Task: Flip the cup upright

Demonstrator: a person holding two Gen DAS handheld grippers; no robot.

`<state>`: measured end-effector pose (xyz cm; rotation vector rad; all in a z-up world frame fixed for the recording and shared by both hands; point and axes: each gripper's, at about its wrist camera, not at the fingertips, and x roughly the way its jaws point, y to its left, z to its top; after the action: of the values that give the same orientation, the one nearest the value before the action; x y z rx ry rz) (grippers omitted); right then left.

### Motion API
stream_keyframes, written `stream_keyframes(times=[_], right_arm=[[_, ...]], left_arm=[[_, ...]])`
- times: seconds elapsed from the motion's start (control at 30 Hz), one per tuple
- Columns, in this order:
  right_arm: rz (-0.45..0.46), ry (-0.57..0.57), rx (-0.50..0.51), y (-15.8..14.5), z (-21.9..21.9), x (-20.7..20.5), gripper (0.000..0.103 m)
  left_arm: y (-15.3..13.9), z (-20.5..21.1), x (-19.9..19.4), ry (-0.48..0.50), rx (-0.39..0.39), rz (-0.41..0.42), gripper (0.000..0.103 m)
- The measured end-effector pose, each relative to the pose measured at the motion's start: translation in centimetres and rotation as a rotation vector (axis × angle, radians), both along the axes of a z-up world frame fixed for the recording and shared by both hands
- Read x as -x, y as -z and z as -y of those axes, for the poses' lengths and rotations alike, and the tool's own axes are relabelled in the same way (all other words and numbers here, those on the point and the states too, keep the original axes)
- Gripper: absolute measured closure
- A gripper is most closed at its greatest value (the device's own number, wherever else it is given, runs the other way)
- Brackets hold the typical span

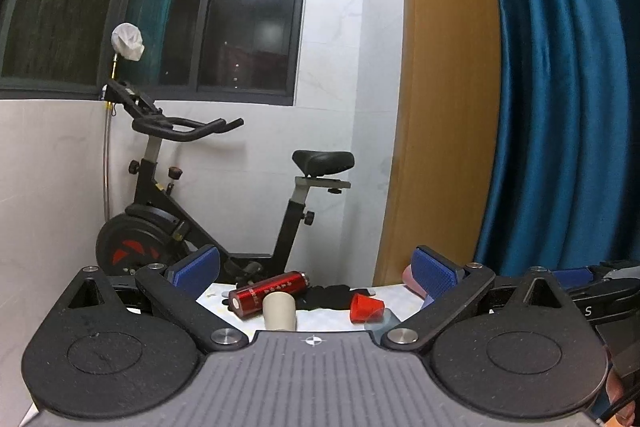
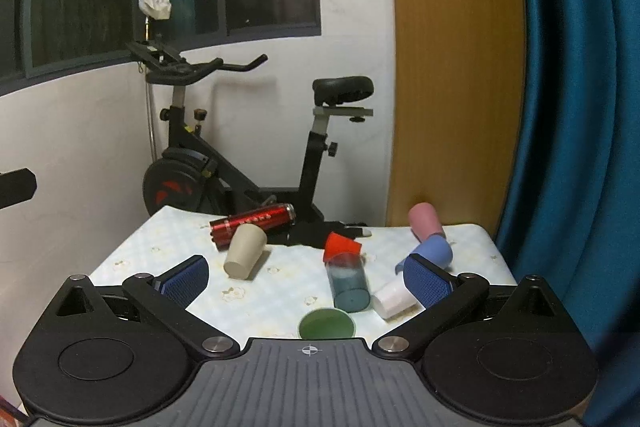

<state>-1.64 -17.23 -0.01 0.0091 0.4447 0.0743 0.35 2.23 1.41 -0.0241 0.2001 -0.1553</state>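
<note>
A beige plastic cup (image 2: pixel 245 252) lies tipped on our pale patterned tablecloth (image 2: pixel 280 291), touching a red metal cylinder (image 2: pixel 252 222), near a small red cup (image 2: pixel 341 245). Our left gripper (image 1: pixel 316 273) and right gripper (image 2: pixel 306 277) hover spread wide, grasping nothing.

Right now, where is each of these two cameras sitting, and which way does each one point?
Left wrist view: on the left gripper, low at table height, facing the black exercise bike; its open blue-padded fingers show.
Right wrist view: on the right gripper, higher, looking down at the tipped cups; its open fingers show.
Shared: beige plastic cup, red metal bottle, small red cup, bike.
</note>
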Motion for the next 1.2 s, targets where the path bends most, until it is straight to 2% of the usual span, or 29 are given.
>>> stream_keyframes(times=[1.2], right_arm=[[0.025, 0.013, -0.013, -0.8, -0.2, 1.1, 0.0]], left_arm=[[-0.1, -0.2, 1.3, 0.01, -0.001, 0.026, 0.0]])
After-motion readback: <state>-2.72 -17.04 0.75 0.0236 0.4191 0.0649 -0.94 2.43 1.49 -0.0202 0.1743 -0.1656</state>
